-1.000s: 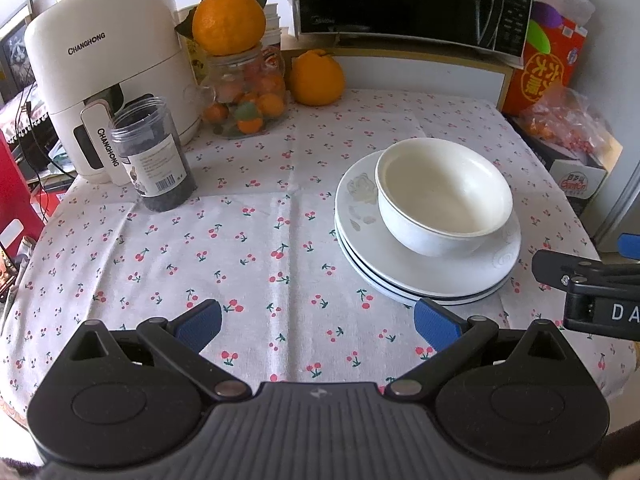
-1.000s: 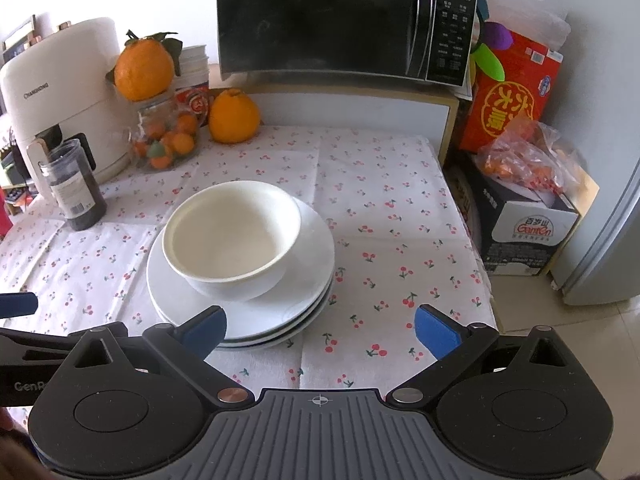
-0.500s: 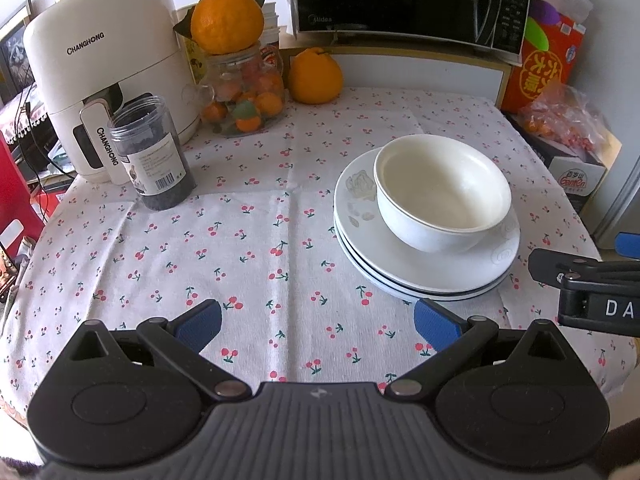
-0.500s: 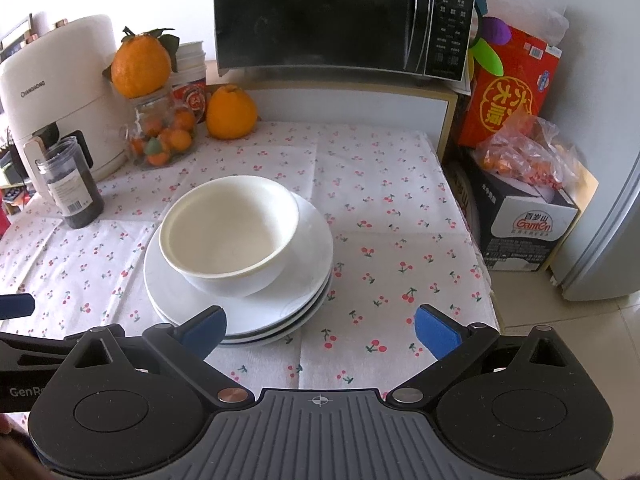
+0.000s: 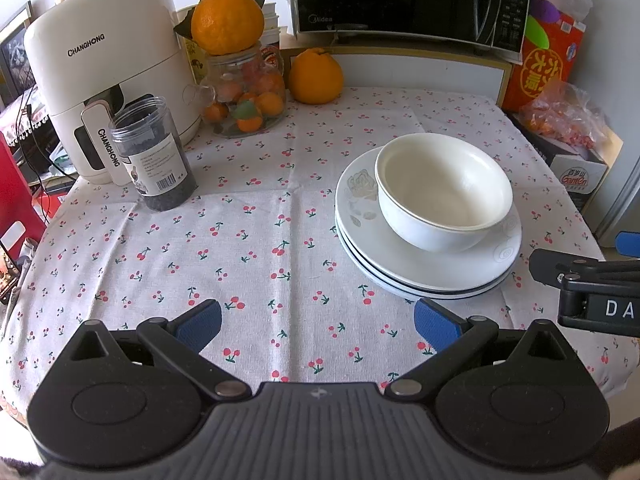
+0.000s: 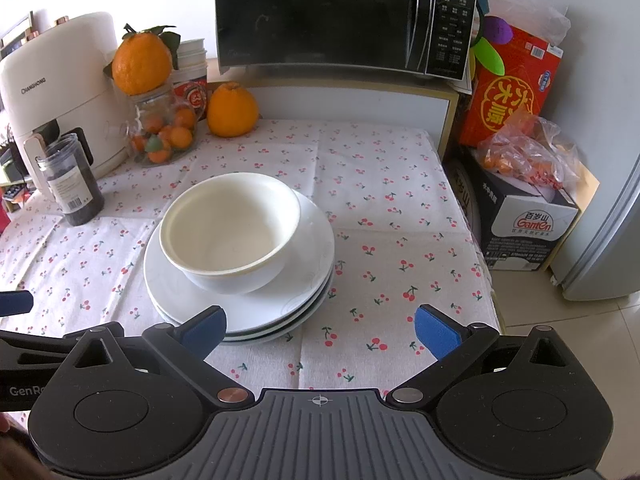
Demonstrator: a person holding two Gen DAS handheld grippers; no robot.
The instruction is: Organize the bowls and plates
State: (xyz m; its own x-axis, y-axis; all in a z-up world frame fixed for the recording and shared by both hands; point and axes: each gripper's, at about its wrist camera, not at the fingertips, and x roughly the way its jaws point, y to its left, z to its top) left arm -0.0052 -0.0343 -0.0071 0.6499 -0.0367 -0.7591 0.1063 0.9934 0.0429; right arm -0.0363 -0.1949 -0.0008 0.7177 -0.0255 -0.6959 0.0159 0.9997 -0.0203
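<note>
A white bowl (image 5: 444,190) sits upright on a stack of white plates (image 5: 360,200), and the stack rests on the table (image 5: 240,240), which is covered by a cherry-print cloth. The stack lies toward the table's right edge and nearer its front edge than its back edge.

The left gripper (image 5: 318,322) hangs over the front part of the table with its blue-padded fingers (image 5: 198,320) spread wide and nothing between them. The plates lie ahead of it and to its right; its right finger is just beside the near rim of the stack without touching it, and the bowl is farther off, beyond that finger.

The right gripper (image 6: 320,330) is also spread wide and empty. In its own view its left finger (image 6: 204,330) overlaps the near rim of the plate stack; whether it touches the rim cannot be told. Its right finger is over bare cloth near the table's front right corner. The bowl stands ahead of the left finger, left of the gap between the two fingers. In the left wrist view, the right gripper's black frame shows at the far right, just beside the stack.

Along the back edge stand a white air fryer (image 5: 104,68) at the left corner, a dark jar (image 5: 154,156) in front of it, a glass jar of small oranges (image 5: 248,100) with a large orange on top, and a second orange (image 5: 316,76) beside it. A black microwave (image 5: 404,0) sits on a shelf behind the table.
</note>
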